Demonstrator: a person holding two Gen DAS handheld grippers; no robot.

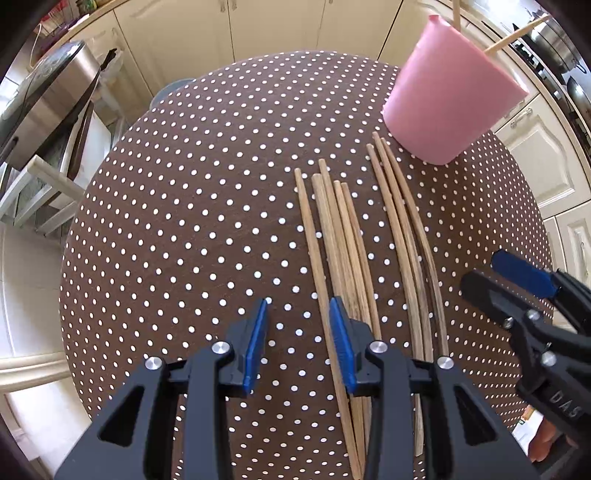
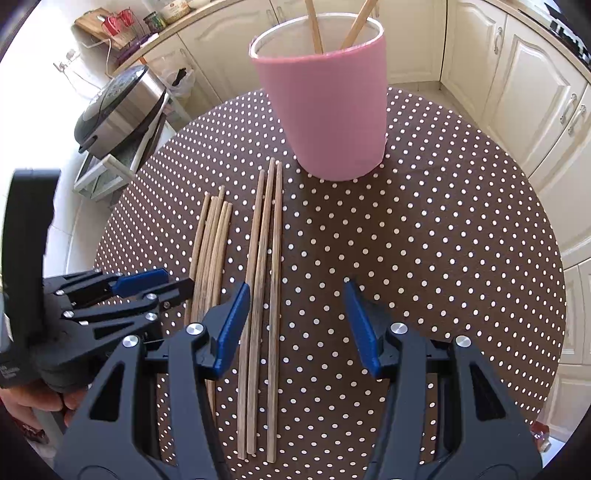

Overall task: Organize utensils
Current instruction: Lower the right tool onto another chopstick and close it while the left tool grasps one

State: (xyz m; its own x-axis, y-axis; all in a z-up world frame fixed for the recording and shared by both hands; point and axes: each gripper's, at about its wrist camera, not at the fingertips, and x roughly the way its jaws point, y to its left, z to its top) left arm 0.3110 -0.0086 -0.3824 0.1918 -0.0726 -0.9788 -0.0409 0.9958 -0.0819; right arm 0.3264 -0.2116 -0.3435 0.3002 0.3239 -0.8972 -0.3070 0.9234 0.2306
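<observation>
Standing upright, pink cup (image 2: 327, 110) with two chopsticks (image 2: 314, 27)

Each black tool (image 1: 298, 341) bears blue pads (image 2: 231, 326), silver screws, triangular cutouts.

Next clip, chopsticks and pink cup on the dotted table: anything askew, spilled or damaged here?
Nothing spilled or broken. The loose chopsticks lie in two tidy bundles, five and three, on the tablecloth. The pink cup stands upright with two sticks leaning apart inside. Both grippers are open and empty.

Eight chopsticks (image 2: 258, 280) on the table, two in one pink cup (image 2: 325, 107)
</observation>
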